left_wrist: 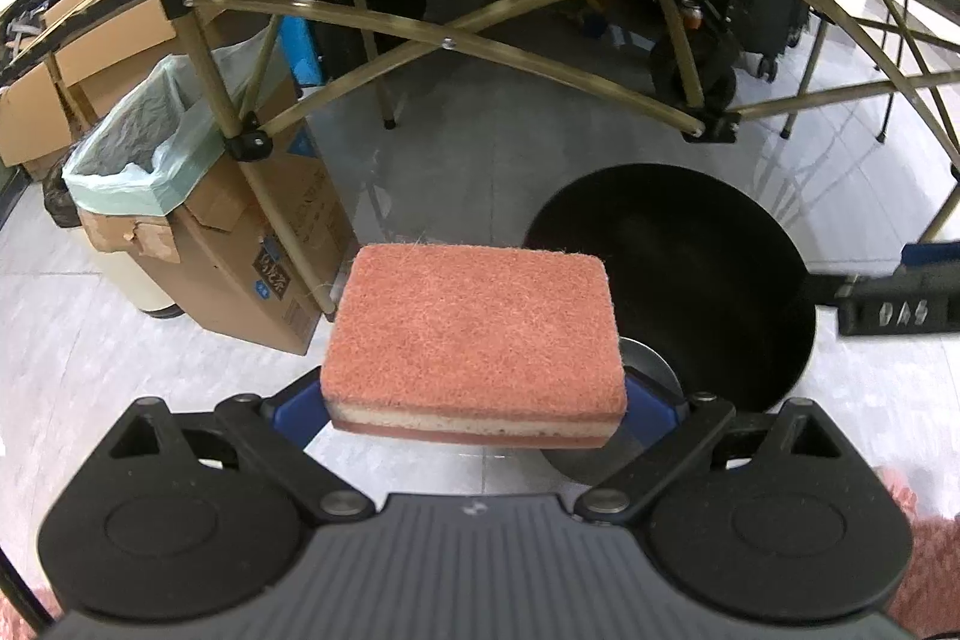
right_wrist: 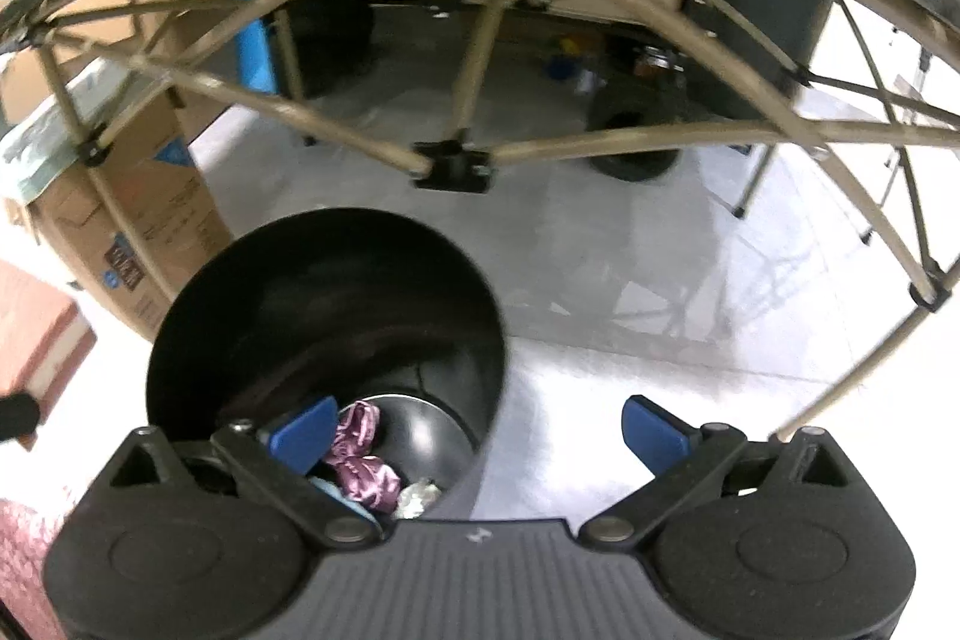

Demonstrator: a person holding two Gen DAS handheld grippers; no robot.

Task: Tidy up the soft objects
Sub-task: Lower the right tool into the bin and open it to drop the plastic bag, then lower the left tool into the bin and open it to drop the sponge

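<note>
My left gripper (left_wrist: 474,409) is shut on an orange scouring sponge (left_wrist: 474,334) with a pale middle layer, held flat above the white floor. Just to its right stands a black round bin (left_wrist: 678,244). In the right wrist view my right gripper (right_wrist: 480,430) stands wide open with nothing between its blue pads, above the near rim of the same black bin (right_wrist: 324,316). Inside the bin lie a pink satin cloth (right_wrist: 360,460), a light blue item and a pale crumpled item. The sponge (right_wrist: 36,334) shows at that view's left edge.
A folding table with a tan cross-braced frame (left_wrist: 444,40) spans the back. Cardboard boxes (left_wrist: 264,256), one lined with a green bag (left_wrist: 144,142), stand at the left. The right gripper's body (left_wrist: 900,304) reaches in from the right. A pink rug (left_wrist: 924,550) lies at the near corners.
</note>
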